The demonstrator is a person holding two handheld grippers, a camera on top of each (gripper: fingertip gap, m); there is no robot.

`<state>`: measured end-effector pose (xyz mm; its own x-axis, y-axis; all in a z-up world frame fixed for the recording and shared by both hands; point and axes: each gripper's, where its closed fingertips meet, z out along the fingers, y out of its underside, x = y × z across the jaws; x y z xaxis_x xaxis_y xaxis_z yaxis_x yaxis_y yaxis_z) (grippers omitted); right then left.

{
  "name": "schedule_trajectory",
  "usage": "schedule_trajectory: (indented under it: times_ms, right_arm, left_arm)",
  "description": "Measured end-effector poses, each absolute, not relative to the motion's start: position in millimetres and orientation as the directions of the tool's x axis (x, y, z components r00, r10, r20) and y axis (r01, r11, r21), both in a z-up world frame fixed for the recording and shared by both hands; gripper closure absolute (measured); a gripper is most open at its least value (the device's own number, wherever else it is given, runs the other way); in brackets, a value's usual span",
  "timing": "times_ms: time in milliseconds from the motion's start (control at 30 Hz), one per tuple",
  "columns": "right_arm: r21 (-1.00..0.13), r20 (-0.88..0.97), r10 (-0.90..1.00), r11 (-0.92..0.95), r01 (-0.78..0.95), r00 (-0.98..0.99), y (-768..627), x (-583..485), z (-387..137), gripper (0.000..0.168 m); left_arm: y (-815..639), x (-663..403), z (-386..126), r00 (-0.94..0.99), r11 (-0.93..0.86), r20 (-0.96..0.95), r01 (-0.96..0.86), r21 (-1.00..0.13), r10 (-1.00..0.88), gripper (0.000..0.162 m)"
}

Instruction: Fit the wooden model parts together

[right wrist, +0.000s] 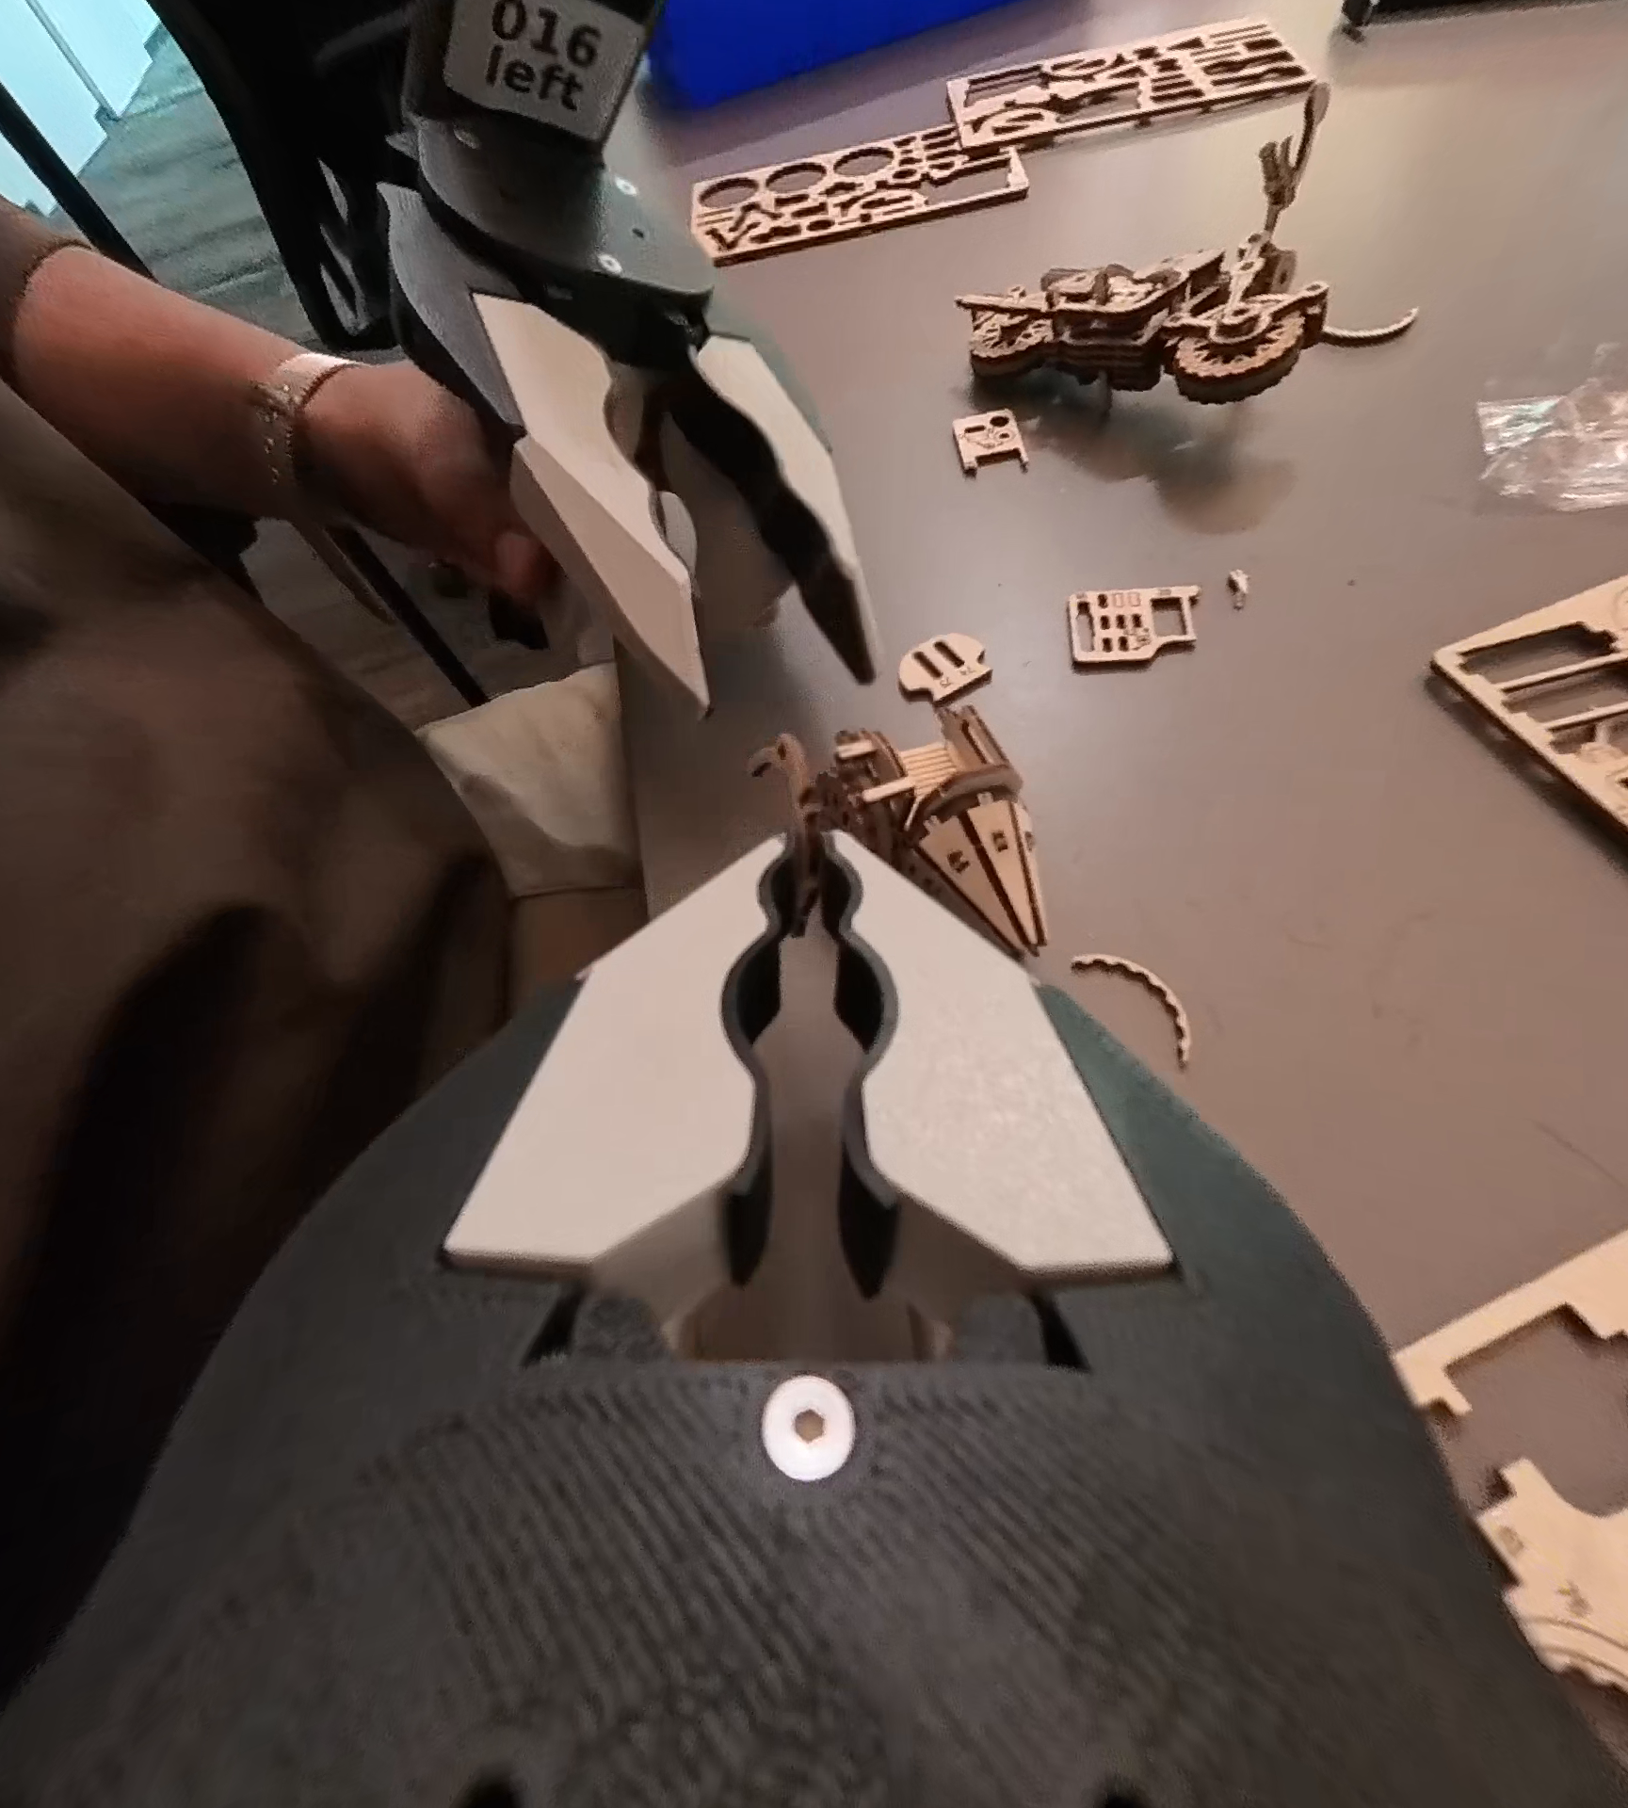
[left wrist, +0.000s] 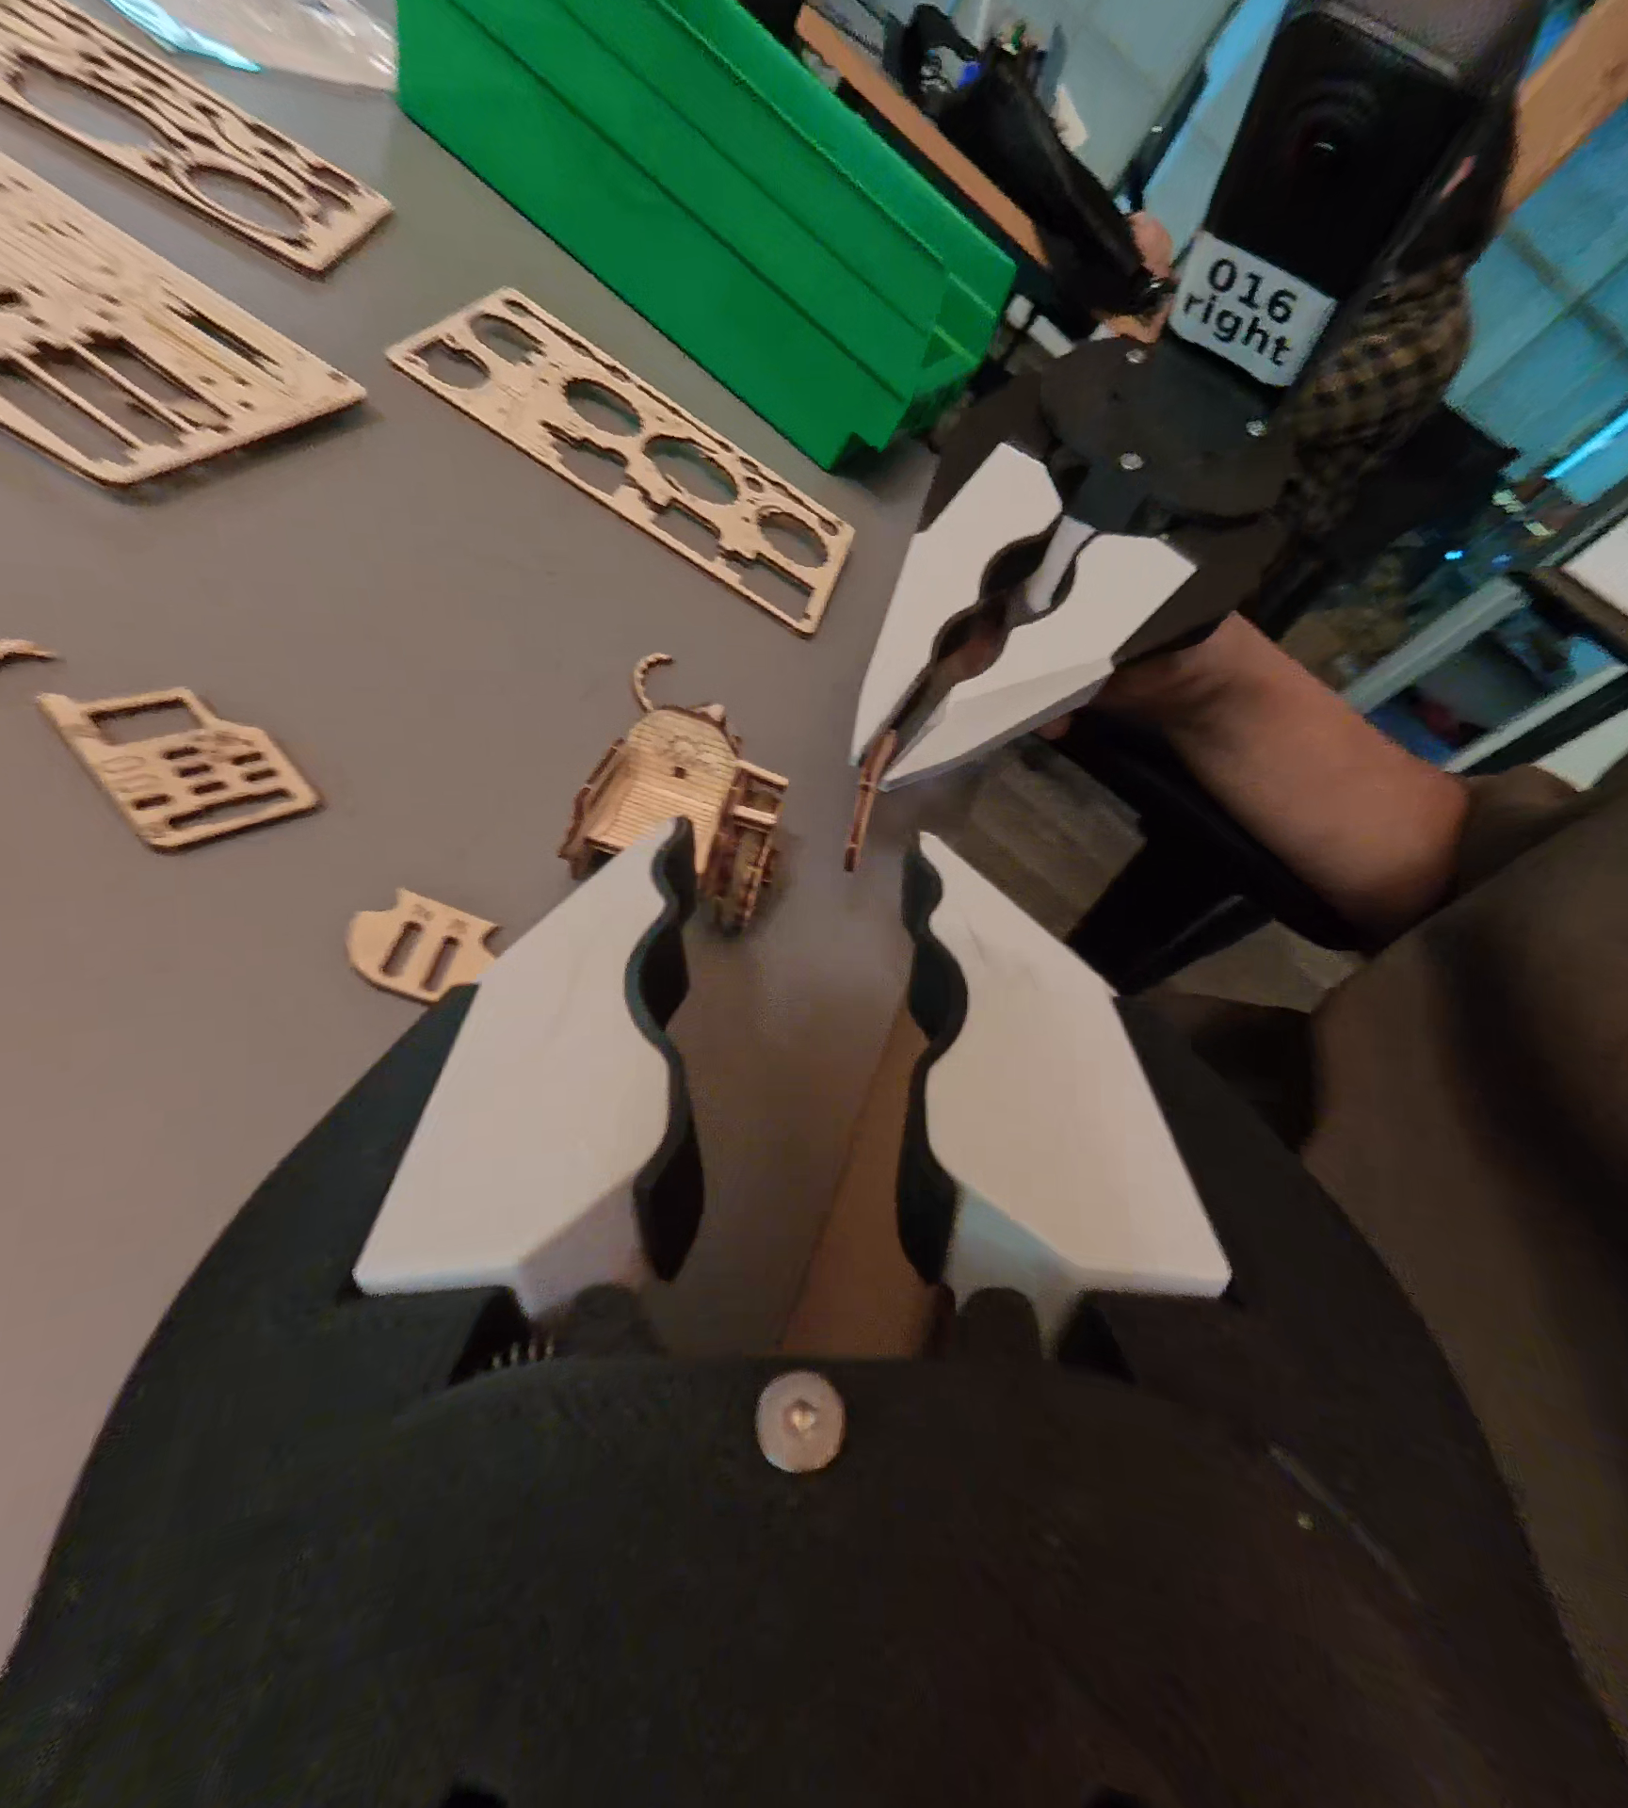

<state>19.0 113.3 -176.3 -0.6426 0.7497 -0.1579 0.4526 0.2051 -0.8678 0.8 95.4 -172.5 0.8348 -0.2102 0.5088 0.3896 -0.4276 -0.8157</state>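
Observation:
A small, partly built wooden model stands on the grey table near its edge; it also shows in the right wrist view. My left gripper is open and empty, its tips just in front of the model. My right gripper is shut on a thin flat wooden piece, held edge-on in the air beside the model. The piece shows between the right fingertips. The right gripper hangs right of the model, the left gripper above it.
Punched-out wooden sheets lie across the table, with small loose offcuts. A green bin stands at the back. A second, darker wooden model and a plastic bag lie farther off. A person's hand holds each gripper. Both grippers' tips are close together, under 4 cm apart.

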Motion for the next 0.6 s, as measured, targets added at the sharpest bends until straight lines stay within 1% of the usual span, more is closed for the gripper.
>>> schedule_trajectory:
  times_ms: [67, 167, 367, 600]
  right_arm:
    - [-0.873, -0.13, 0.751, 0.223, 0.433, -0.648, 113, 17, -177, 0.167]
    - [-0.861, -0.048, 0.748, 0.305, 0.408, -0.662, 111, 15, -184, 0.167]
    - [-0.851, 0.016, 0.747, 0.359, 0.383, -0.665, 109, 11, -187, 0.167]
    - [-0.856, -0.016, 0.745, 0.334, 0.395, -0.667, 113, 9, -188, 0.167]
  left_arm:
    - [97, -6, -174, 0.867, -0.415, 0.464, 0.36, -0.836, -0.182, 0.111]
    - [98, -3, -176, 0.877, -0.43, 0.439, 0.325, -0.842, -0.197, 0.108]
    - [102, 5, -182, 0.873, -0.472, 0.437, 0.299, -0.829, -0.215, 0.11]
    - [104, 3, -188, 0.85, -0.511, 0.491, 0.341, -0.789, -0.192, 0.12]
